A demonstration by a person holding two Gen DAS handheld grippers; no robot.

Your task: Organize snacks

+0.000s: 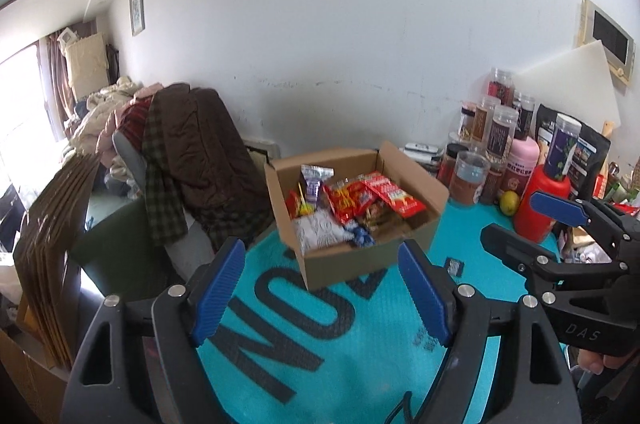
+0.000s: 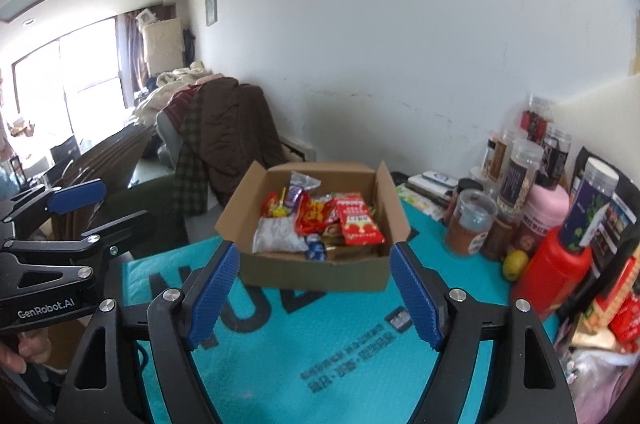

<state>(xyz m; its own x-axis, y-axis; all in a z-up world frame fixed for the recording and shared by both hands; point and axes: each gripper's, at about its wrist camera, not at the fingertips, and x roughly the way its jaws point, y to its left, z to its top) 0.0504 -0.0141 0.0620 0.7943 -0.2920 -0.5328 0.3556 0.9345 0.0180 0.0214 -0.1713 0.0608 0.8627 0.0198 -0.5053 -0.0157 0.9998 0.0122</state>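
Observation:
An open cardboard box [image 1: 360,260] [image 2: 316,276] stands on a teal mat [image 1: 340,356] [image 2: 320,364], filled with snacks: red packets [image 1: 394,197] [image 2: 358,224], a white packet [image 1: 320,232] [image 2: 278,236] and small wrapped sweets. My left gripper [image 1: 320,248] [image 2: 126,201] is open and holds nothing, a little short of the box's near left corner. My right gripper [image 2: 314,250] [image 1: 510,216] is also open with nothing in it, just in front of the box's near wall. A small dark sachet [image 1: 454,267] [image 2: 400,322] lies loose on the mat.
Right of the box crowd several clear jars [image 1: 472,179] [image 2: 474,224], a red bottle [image 1: 540,207] [image 2: 552,272], a pink bottle [image 2: 546,212], a lemon [image 1: 509,201] [image 2: 516,264] and dark pouches. A chair draped with a brown jacket [image 1: 200,151] and flat cardboard sheets [image 1: 52,244] stand left.

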